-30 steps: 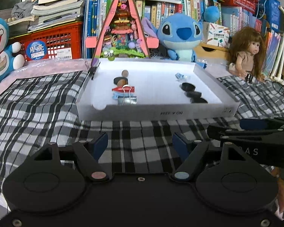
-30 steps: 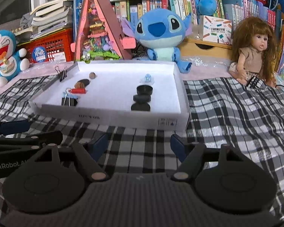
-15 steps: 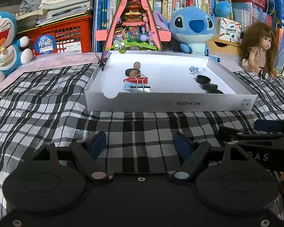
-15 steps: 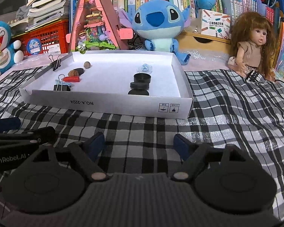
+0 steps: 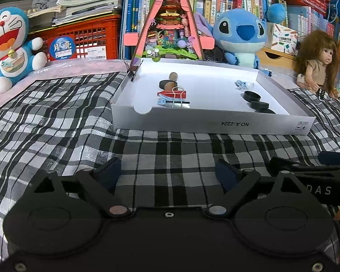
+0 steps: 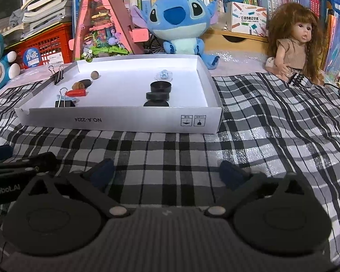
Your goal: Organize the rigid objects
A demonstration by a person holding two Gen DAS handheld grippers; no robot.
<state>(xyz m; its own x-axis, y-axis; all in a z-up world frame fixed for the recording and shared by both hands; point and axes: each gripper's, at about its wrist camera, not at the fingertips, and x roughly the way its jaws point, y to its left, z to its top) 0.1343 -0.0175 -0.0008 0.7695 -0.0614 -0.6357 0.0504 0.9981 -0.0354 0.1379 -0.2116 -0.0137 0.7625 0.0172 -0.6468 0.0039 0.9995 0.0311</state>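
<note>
A white cardboard tray (image 5: 215,122) (image 6: 124,120) lies on the plaid cloth ahead of both grippers. In it lie a binder clip (image 5: 178,100) (image 6: 62,100), a red piece (image 5: 170,94) (image 6: 77,93), brown pebbles (image 5: 173,76) (image 6: 94,75), a small clear blue item (image 5: 242,83) (image 6: 163,74) and black round caps (image 5: 251,95) (image 6: 161,86). Another black binder clip (image 6: 56,74) grips the tray's left rim. My left gripper (image 5: 167,172) is open and empty over the cloth. My right gripper (image 6: 167,172) is open and empty, beside the left one.
Behind the tray stand a pink triangular toy house (image 5: 170,22), a Stitch plush (image 5: 240,34) (image 6: 181,20), a Doraemon plush (image 5: 9,45), a red crate (image 5: 83,38) and bookshelves. A doll (image 6: 292,43) sits at the right on the cloth.
Both grippers have drawn back from the tray and tilted a little, so the tray sits farther off and higher in view. Both stay open and empty.
</note>
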